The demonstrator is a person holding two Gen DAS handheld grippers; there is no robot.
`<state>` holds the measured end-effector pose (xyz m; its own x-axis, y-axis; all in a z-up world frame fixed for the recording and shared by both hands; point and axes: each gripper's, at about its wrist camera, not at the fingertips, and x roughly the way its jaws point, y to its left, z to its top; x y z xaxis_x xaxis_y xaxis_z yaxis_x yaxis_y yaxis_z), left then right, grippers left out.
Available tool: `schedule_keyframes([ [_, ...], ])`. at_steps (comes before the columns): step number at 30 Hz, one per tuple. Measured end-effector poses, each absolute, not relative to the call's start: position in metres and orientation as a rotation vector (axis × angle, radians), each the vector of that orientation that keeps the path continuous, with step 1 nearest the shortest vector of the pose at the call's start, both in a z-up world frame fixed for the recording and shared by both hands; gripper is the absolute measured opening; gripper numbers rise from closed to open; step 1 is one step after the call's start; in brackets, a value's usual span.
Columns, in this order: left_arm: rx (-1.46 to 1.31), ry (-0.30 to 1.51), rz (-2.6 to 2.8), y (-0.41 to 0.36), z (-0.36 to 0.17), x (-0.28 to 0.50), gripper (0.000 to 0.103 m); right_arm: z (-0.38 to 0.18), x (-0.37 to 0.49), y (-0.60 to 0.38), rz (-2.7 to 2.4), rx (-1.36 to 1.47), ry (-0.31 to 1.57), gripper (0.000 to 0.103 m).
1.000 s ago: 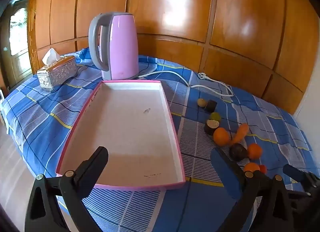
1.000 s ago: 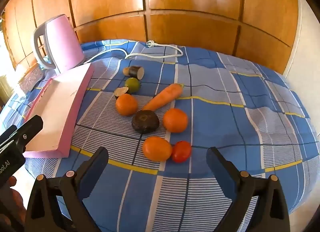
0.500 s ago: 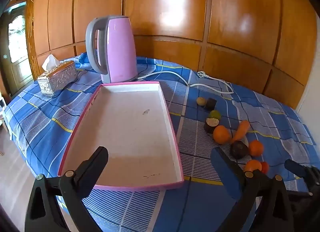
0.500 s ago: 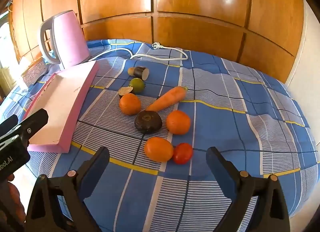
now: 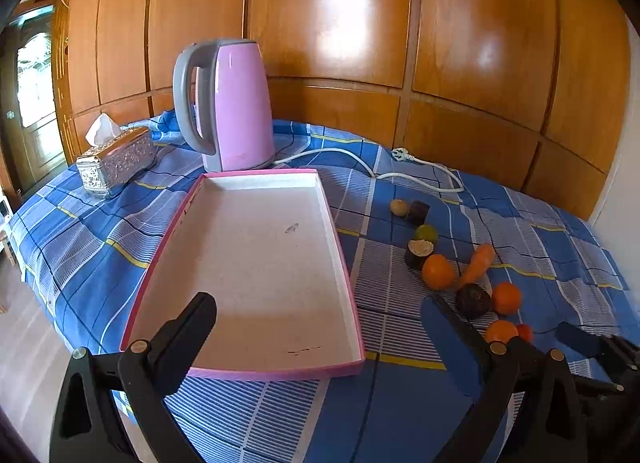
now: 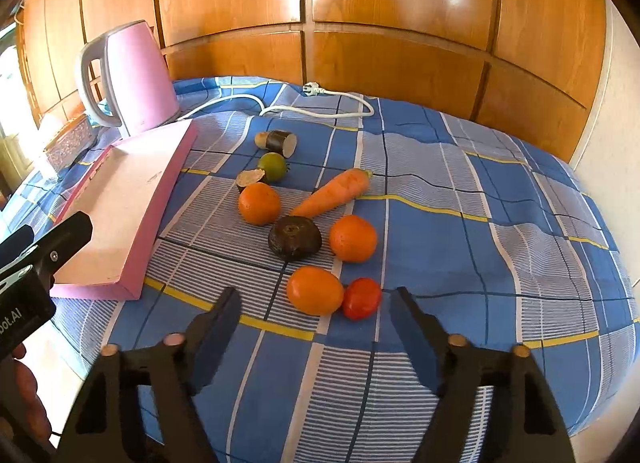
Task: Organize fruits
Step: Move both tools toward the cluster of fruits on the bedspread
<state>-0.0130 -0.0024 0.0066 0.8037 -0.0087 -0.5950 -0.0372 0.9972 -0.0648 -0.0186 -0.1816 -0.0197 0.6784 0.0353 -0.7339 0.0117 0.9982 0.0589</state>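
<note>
In the left wrist view, the fruits [image 5: 460, 275] lay loose on the blue checked cloth [image 5: 80, 239] to the right of the pink tray [image 5: 344, 263], whose white floor was bare; the left gripper [image 5: 320, 309] hung over the tray's near end, jaws spread wide with nothing between them, just as 1 second earlier. In the right wrist view, 3 oranges [image 6: 315, 290], a red tomato [image 6: 361, 298], a dark round fruit [image 6: 294, 238], a green one [image 6: 272, 166] and a carrot [image 6: 334, 192] sat close together; the right gripper [image 6: 315, 309] had just been closing, its jaws narrower than before, nothing between them, pads clear of the fruit.
</note>
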Motion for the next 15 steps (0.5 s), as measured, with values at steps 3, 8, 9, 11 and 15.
schedule_keyframes([
  [3,-0.075,0.639,0.012,-0.004,0.007,-0.013,0.102,-0.021,-0.019,-0.184,0.02,0.076,0.842,0.055],
  [8,-0.074,0.642,0.005,-0.005,0.007,-0.014,0.102,-0.024,-0.022,-0.19,0.032,0.107,0.856,0.048],
  [9,-0.073,0.644,0.003,-0.006,0.007,-0.013,0.102,-0.024,-0.023,-0.191,0.034,0.109,0.858,0.048],
  [11,-0.071,0.649,0.0,-0.007,0.006,-0.013,0.102,-0.025,-0.023,-0.193,0.04,0.116,0.86,0.048],
  [15,-0.069,0.658,-0.007,-0.009,0.005,-0.012,0.102,-0.026,-0.024,-0.196,0.043,0.125,0.865,0.048],
])
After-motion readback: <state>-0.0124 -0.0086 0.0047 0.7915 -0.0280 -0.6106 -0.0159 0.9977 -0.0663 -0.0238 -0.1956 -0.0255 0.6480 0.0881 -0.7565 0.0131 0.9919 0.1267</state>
